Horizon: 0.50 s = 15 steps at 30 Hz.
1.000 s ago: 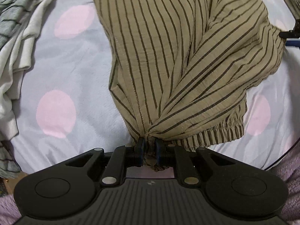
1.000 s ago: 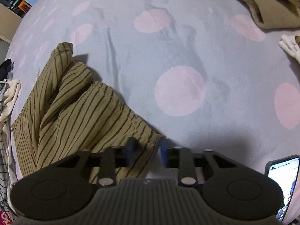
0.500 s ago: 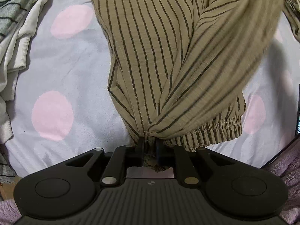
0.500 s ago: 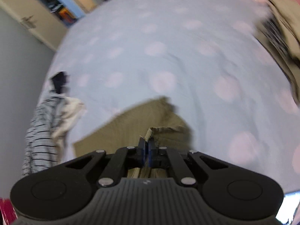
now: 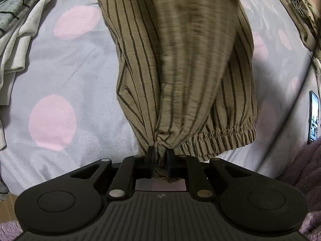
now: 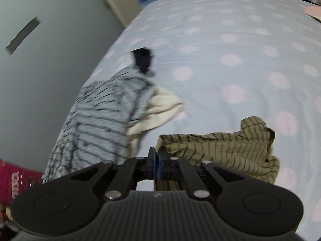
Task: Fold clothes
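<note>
An olive-brown striped garment (image 5: 180, 64) lies on a pale blue bedspread with pink dots (image 5: 66, 76). My left gripper (image 5: 160, 152) is shut on a gathered corner of its elastic hem. A raised fold of the same garment hangs blurred over the middle. In the right wrist view my right gripper (image 6: 157, 156) is shut on an edge of the garment (image 6: 220, 148) and holds it lifted above the bed.
A grey striped top (image 6: 96, 124) and a cream garment (image 6: 158, 108) are piled at the bed's left edge; both also show in the left wrist view (image 5: 16, 10). More folded clothes (image 5: 301, 10) lie far right. A phone (image 5: 313, 118) lies at the right edge. A wall (image 6: 40, 60) is beyond the bed.
My right gripper shut on the garment's edge, lifted it and carried it across over the garment. My left gripper kept its hold on the hem.
</note>
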{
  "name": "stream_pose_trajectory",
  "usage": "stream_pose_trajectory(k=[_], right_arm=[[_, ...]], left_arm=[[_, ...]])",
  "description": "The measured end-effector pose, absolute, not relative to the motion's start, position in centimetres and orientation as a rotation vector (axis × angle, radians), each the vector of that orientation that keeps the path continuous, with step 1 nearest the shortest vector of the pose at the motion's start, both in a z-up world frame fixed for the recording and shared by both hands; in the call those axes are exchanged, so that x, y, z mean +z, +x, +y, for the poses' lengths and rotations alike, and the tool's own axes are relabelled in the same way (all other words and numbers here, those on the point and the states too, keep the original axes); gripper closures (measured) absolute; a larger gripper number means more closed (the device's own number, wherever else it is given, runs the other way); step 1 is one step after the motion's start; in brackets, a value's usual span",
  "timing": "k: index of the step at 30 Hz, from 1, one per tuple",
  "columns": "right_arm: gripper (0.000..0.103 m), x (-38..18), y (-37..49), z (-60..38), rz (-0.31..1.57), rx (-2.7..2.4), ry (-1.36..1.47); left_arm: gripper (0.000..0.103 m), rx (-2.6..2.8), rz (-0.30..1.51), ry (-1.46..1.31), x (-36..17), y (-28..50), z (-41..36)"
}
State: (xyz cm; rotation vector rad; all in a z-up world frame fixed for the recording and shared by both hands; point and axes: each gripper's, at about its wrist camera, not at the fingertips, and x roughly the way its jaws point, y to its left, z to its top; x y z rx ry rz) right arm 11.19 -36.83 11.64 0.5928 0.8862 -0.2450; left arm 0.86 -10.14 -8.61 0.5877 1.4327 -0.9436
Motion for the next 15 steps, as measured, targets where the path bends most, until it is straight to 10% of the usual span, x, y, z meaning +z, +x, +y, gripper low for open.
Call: stream_pose_trajectory(k=[15], right_arm=[[0.074, 9.6, 7.8, -35.6, 0.932, -0.266, 0.535]], left_arm=[[0.094, -0.939, 1.418, 0.542, -9.0, 0.0, -7.5]])
